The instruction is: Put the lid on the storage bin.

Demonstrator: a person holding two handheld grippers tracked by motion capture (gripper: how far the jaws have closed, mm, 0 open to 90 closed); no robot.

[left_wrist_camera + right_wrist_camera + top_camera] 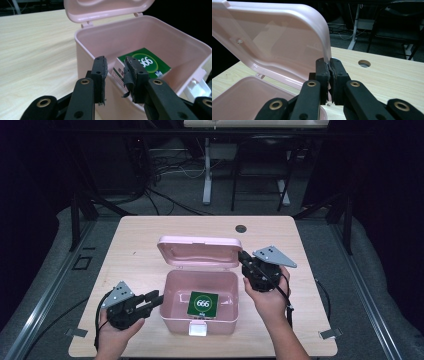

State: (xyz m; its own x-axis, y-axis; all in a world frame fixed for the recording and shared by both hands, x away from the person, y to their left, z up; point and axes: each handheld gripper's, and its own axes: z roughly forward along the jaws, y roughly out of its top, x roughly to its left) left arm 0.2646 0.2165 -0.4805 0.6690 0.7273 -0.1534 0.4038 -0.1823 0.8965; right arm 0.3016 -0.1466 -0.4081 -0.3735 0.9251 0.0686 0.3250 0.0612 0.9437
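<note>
A pink box [172, 292] is sitting in the middle of the high view, on a light wooden bench [135, 245]. Its long side is running left to right across the frame. Its white latch [198, 328] is facing the bottom of the frame, and its lid [199, 251] is standing open at the far edge, tilting back toward the top. A green card [203, 304] with a white circle is lying flat inside the box, a bit right of the middle.

The room around the bench is looking dark, with grey floor, cables and metal table legs at the top of the frame.

The left gripper [154, 299] is lying low at the lower left, pointing right at the box's left wall. Its fingers [100, 72] are standing partly apart and are holding nothing. The right gripper [244, 257] is sitting at the right of the frame, pointing left. Its fingers [322, 75] are pinching the right edge of the lid.
</note>
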